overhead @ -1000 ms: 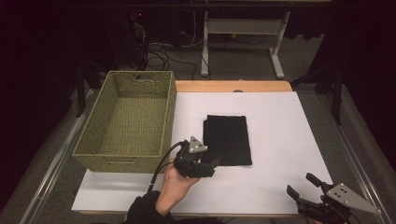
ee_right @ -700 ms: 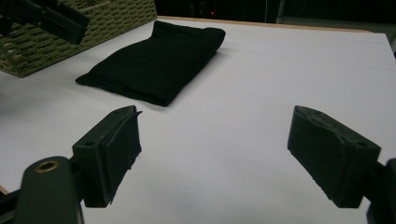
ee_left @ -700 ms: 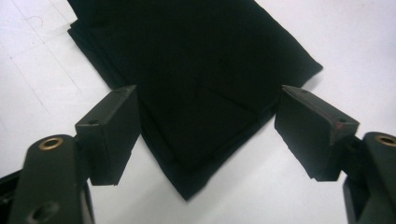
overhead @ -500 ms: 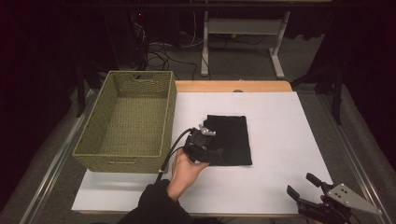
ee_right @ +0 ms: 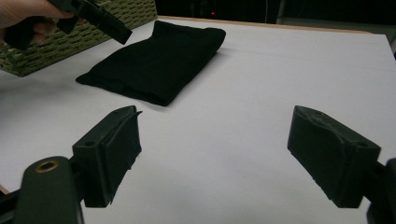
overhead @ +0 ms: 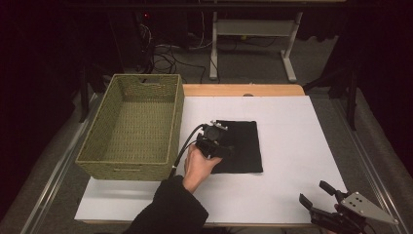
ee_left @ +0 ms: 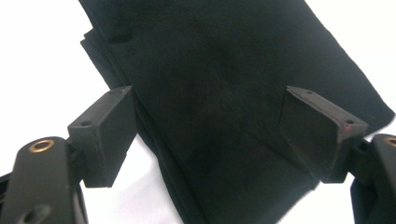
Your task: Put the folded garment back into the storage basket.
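One folded black cloth (overhead: 241, 145) on white table (overhead: 292, 146), just beside one woven basket (overhead: 131, 126). Left gripper (ee_left: 210, 135) over cloth, jaws wide; right gripper (ee_right: 215, 154) well apart, jaws wide. No readable writing.

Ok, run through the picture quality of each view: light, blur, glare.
High view: white table sheet brightly lit, surroundings dark. Left gripper view: black folded cloth soft and close, sheet blown out white. Right gripper view: the claw blurred in the foreground, cloth sharper.
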The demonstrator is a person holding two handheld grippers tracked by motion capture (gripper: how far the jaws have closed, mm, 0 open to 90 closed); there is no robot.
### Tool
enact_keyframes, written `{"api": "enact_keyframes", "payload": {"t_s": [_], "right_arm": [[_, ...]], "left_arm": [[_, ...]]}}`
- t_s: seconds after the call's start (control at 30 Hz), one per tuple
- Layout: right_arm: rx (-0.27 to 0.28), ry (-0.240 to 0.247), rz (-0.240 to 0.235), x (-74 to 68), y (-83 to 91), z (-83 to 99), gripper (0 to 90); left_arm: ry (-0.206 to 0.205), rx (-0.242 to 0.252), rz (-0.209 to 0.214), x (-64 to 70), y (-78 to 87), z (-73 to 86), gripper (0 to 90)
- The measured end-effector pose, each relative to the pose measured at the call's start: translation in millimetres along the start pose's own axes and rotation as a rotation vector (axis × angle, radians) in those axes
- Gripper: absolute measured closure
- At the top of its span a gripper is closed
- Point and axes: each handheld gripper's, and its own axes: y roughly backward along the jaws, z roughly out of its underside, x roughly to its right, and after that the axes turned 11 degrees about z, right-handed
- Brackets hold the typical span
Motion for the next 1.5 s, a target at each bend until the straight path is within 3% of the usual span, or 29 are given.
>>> {"api": "enact_keyframes", "payload": {"t_s": [0.5,0.63,0.77,0.93,1.03,1.13,1.33,1.43,1.5], "right_arm": [[-0.005,-0.003,0.001,-0.4,-0.7,0.3,17.6],[-0.004,-0.001,0.000,-0.4,-0.8,0.3,17.6],[-0.006,-0.003,0.001,-0.3,-0.8,0.4,17.6],[-0.010,0.006,-0.001,-0.5,-1.6,0.4,17.6],[-0.011,0.007,0.001,-0.7,-1.6,0.3,17.6],[-0.010,0.007,0.002,-0.6,-1.5,0.4,17.6],[-0.013,0.008,0.001,-1.0,-2.1,0.2,17.6],[-0.013,0.009,0.002,-1.2,-2.2,0.3,17.6],[-0.016,0.013,0.000,-1.1,-2.4,0.3,17.6]], "left_arm": [[0.126,-0.041,-0.001,-31.5,-27.2,-6.5,15.7],[0.153,-0.063,0.024,-40.3,-32.5,-4.9,15.2],[0.160,-0.047,0.040,-42.0,-33.9,-4.9,12.8],[0.164,-0.025,0.105,-34.5,-38.3,-5.9,12.8],[0.153,-0.026,0.082,-29.1,-42.3,-7.6,12.5],[0.151,-0.026,0.090,-26.0,-44.6,-9.1,12.4],[0.092,-0.052,0.012,-14.7,-51.1,-9.8,12.5],[0.087,-0.049,0.006,-13.8,-51.9,-9.4,13.4],[0.068,-0.054,0.009,-10.2,-51.3,-9.7,18.6]]}}
